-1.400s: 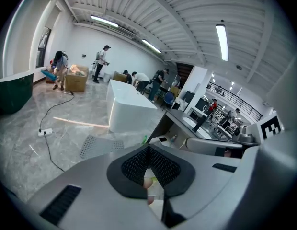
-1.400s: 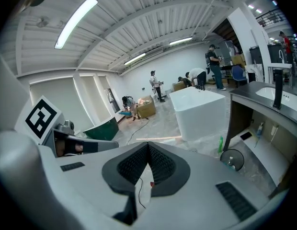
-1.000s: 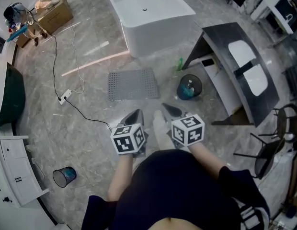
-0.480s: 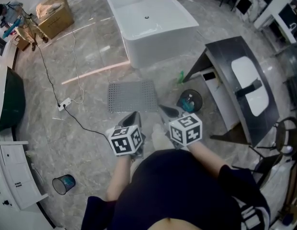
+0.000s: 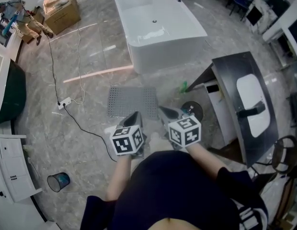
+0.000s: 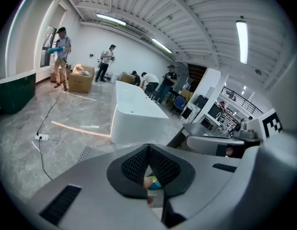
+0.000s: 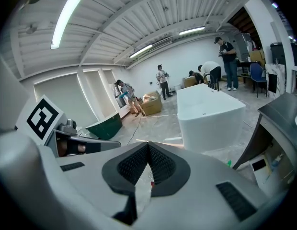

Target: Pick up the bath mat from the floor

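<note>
The left tongs (image 5: 134, 115) and right tongs (image 5: 165, 110) are held side by side, tilted down, pressed together, empty; the bath mat (image 5: 132, 99) lies flat ahead, open floor (image 5: 33, 123) round its edges.

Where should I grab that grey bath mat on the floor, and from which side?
Probably a near corner, coming in low from the person's side. The bath mat lies flat and thin on the floor, so only an edge can be pinched, and its near edge faces the person.

Bright ceiling strip lights (image 7: 67, 18) glare off the glossy floor (image 5: 98, 49); fisheye edges warp.
</note>
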A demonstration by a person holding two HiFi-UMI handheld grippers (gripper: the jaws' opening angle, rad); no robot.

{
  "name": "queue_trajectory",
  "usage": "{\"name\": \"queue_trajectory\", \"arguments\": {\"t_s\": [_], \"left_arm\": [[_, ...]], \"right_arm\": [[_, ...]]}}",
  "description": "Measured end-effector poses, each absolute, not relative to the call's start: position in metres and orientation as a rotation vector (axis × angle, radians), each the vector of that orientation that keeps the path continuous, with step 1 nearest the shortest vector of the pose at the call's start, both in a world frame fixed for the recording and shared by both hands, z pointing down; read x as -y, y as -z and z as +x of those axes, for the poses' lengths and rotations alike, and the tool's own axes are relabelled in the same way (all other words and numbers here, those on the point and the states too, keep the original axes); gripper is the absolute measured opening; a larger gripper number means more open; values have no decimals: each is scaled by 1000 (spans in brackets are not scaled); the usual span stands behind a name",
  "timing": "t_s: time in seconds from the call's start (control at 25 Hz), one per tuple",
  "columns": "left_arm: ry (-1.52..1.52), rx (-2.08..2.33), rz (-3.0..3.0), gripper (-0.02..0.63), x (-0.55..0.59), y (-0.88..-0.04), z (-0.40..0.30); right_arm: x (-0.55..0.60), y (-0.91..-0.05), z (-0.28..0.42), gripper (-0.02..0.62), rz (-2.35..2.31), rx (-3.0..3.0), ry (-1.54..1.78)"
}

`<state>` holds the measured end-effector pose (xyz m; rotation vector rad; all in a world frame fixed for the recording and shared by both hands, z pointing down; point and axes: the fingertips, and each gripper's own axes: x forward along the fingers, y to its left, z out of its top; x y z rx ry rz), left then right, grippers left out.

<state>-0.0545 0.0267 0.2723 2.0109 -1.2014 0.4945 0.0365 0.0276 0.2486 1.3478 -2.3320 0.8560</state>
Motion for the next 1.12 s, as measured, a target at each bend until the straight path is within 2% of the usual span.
{"name": "queue_trajectory", "arguments": {"t_s": [0.72,1.12], "left_arm": [[-504,1230,1943,0,31,-311,-50],[-585,1166,1905,0,71,-371,-55]], "right_arm": [[19,-298,55,12,1335,2253,-963],[54,-354,67,12,1417,2123,-1008]]}}
